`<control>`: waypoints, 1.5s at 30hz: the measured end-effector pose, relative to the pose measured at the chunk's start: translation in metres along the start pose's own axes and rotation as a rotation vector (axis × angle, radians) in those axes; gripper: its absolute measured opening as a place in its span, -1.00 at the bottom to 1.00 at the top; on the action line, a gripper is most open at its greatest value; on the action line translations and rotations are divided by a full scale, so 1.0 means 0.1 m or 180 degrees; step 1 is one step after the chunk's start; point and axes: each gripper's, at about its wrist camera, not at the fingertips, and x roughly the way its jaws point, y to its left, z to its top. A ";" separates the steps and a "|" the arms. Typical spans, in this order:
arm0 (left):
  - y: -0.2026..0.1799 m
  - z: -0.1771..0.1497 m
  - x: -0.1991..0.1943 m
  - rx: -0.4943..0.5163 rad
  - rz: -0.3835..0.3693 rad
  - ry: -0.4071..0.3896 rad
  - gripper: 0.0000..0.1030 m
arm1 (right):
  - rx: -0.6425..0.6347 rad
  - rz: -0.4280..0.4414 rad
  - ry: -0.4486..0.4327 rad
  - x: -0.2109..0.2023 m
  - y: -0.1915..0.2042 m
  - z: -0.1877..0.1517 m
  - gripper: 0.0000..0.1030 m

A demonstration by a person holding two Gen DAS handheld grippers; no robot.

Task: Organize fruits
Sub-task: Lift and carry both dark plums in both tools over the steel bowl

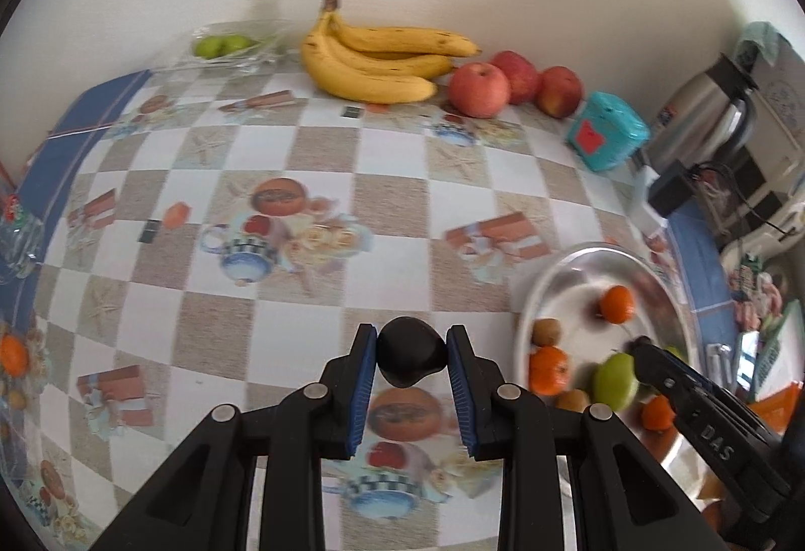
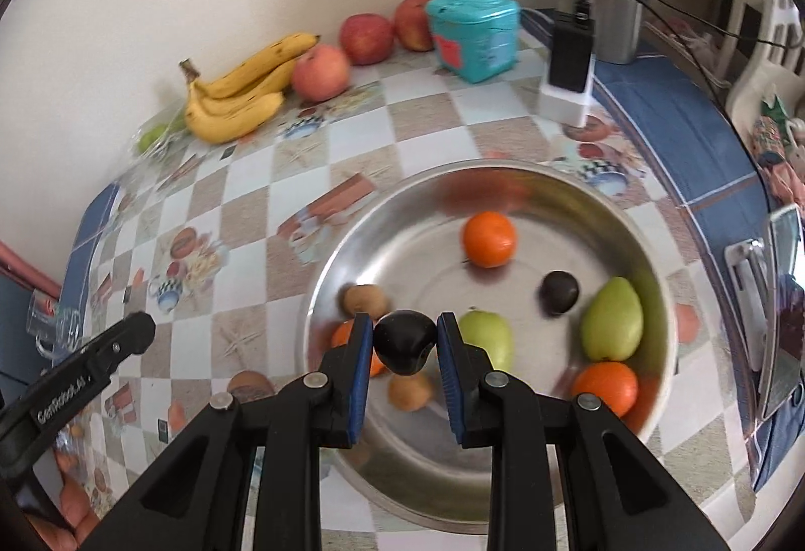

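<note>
1. Fruits of several kinds lie in the round stainless-steel bowl [image 2: 508, 178] on the checked, picture-printed tablecloth [image 1: 312, 138]: three oranges, one of them [image 2: 489, 239] near the far wall, two green pears [image 2: 613, 318], brown kiwis [image 2: 363, 299] at the left rim, and a dark, near-black plum [image 2: 558, 293].
2. Against the cream wall sit a bunch of yellow bananas [image 1: 377, 63] with brown flecks and three red apples [image 1: 478, 89] in a row; a teal lidded box [image 1: 606, 131] stands just beside the apples.
3. Two more green fruits [image 1: 221, 45] lie in a clear glass dish at the far left corner.
4. The left gripper [image 1: 411, 355] clamps a dark, matte, rounded plum [image 1: 410, 357] above the cloth.
5. The right gripper [image 2: 405, 344] pinches a second dark, glossy plum [image 2: 405, 342] over the bowl's near-left part.
</note>
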 end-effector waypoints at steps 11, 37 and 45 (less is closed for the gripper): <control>-0.45 -0.12 0.07 0.0199 -0.0257 0.0107 -0.41 | 0.0000 -0.0109 -0.0092 -0.14 -0.12 -0.01 -0.48; -0.87 -0.30 0.43 0.0241 -0.0225 0.0426 -0.40 | -0.0066 -0.0159 0.0225 0.00 -0.40 -0.34 -0.48; -0.88 -0.33 0.50 0.0219 -0.0223 0.0518 -0.40 | -0.0127 -0.0171 0.0337 0.08 -0.38 -0.37 -0.48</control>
